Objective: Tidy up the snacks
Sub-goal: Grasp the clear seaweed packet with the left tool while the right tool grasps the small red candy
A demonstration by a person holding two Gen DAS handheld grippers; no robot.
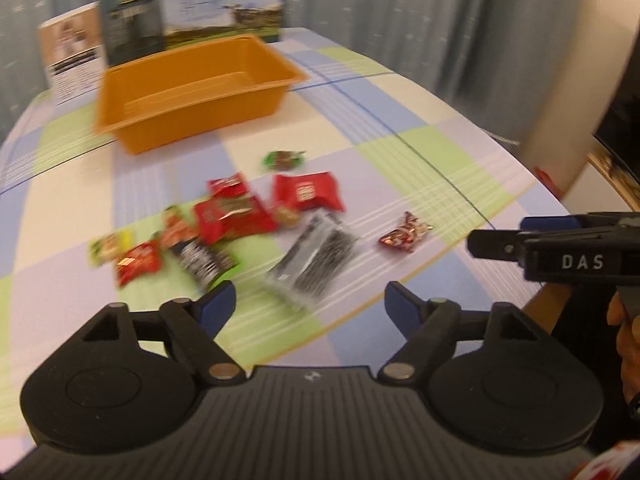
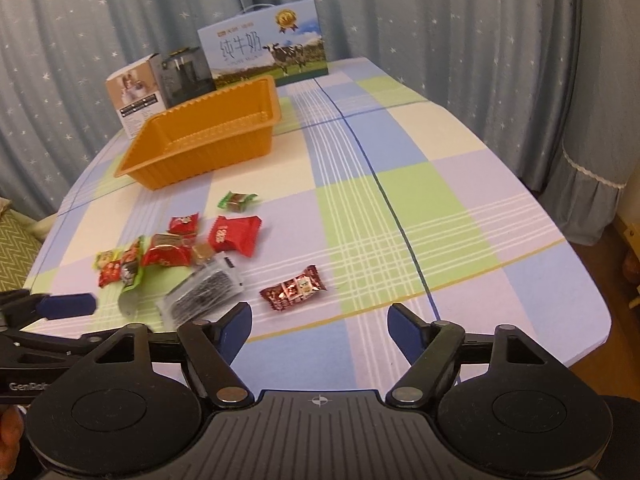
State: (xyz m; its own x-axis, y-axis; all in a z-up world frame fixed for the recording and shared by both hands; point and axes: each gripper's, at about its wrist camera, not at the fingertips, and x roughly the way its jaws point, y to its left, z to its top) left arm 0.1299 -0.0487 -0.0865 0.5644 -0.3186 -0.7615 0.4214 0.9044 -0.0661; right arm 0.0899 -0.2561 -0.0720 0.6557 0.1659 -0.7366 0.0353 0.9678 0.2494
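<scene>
A checked tablecloth [image 2: 400, 216] in blue, green and cream covers the table, its near edge curving just ahead of both tools. Along the far edge stand a milk carton box [image 2: 266, 46], a dark box [image 2: 186, 74] and a white box [image 2: 136, 94], lined up out of the working area. In front of them, toward the far left corner, sits the orange tray [image 2: 208, 136], open side up and showing nothing inside, evidently the destination for the sorting.

The snacks lie loose between the tray and the near edge, none yet in the tray, so the task appears to be at its start. Most are heaped left of centre: a clear-and-black packet [image 2: 208, 292] nearest the tools, a large red packet [image 2: 234, 236] behind it, a cluster of small red and green packets [image 2: 132, 260] to its left. A green candy [image 2: 236, 200] lies alone closer to the tray, and a dark red candy [image 2: 294, 288] lies apart to the right, an easy single pick.

The left gripper [image 1: 310, 300] hovers over the near edge with its jaws spread wide and nothing between them, pointed at the clear-and-black packet; its view is blurred. The right gripper [image 2: 320, 320] is likewise wide and empty, just short of the dark red candy, seemingly ready for a first grasp.
</scene>
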